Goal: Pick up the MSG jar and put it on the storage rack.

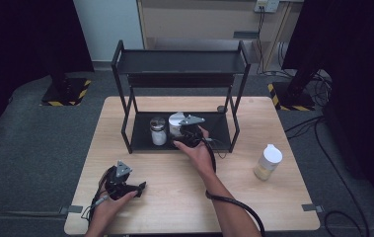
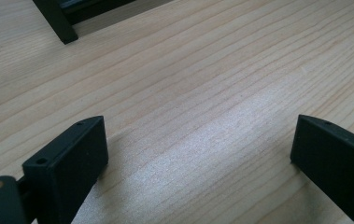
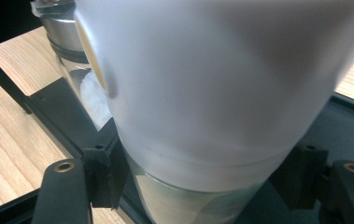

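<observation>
My right gripper (image 1: 182, 133) is shut on a jar with a tall white cap (image 1: 175, 122) at the lower shelf of a black two-tier rack (image 1: 184, 62). In the right gripper view the jaws press the glass body on both sides just below the white cap (image 3: 212, 93), and the right gripper (image 3: 202, 175) holds it over the dark shelf (image 3: 352, 126). Whether the jar's base touches the shelf is hidden. A second jar with a silver lid and white contents (image 1: 158, 131) stands just left of it. My left gripper (image 1: 140, 187) rests low at the table's front left, open and holding nothing (image 2: 198, 144).
Another white-capped jar with pale contents (image 1: 268, 162) stands on the wooden table (image 1: 174, 197) at the right. The rack's top shelf is bare. A rack leg (image 2: 55, 18) lies ahead of the left gripper. Cables trail from both grippers toward the front edge.
</observation>
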